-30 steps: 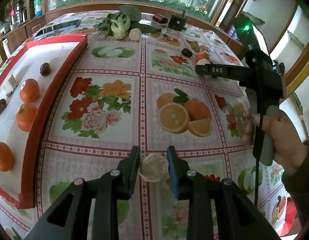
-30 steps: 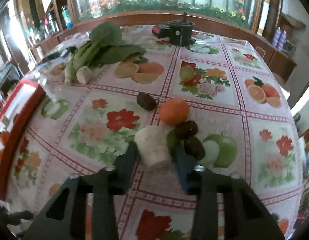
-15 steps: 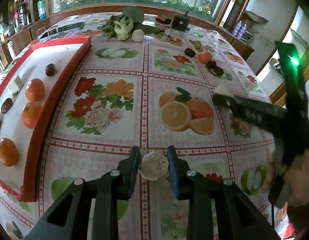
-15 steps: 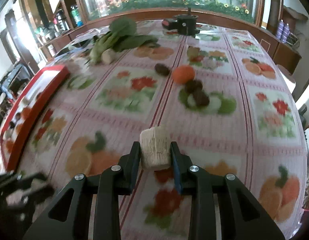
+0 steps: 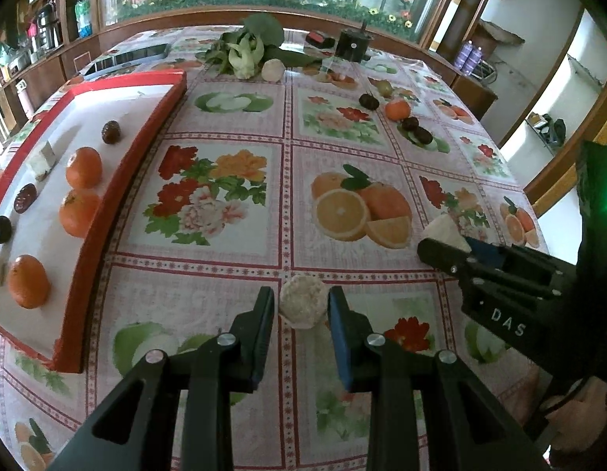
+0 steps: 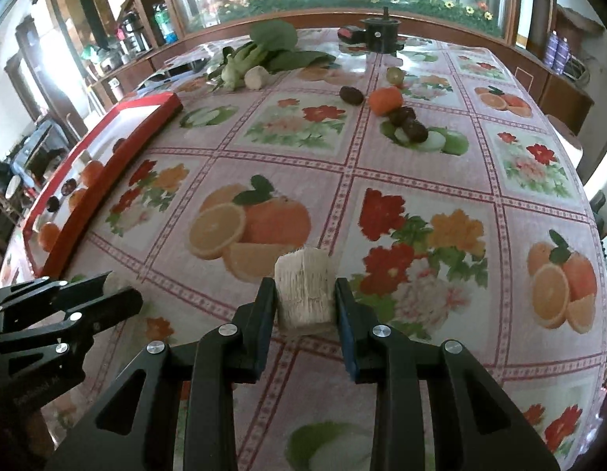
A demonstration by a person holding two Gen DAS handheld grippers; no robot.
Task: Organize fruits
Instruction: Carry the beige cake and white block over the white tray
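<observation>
Fruits sit split: oranges (image 5: 83, 167) in the red tray (image 5: 119, 180) at nine o'clock, another orange (image 6: 386, 100) at twelve. Left gripper (image 5: 301, 308) clamps a pale round chunk (image 5: 303, 300); right gripper (image 6: 305, 300) clamps a fibrous white block (image 6: 305, 296) above the tablecloth (image 6: 421, 180).

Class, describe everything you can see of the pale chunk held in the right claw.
The chunk is a cream, fibrous block with fine vertical strands and a flatter cut top, like peeled sugarcane. It stands roughly upright, pinched on two sides by the right claw, held above the tablecloth near its printed oranges. Nothing else touches it.
</observation>
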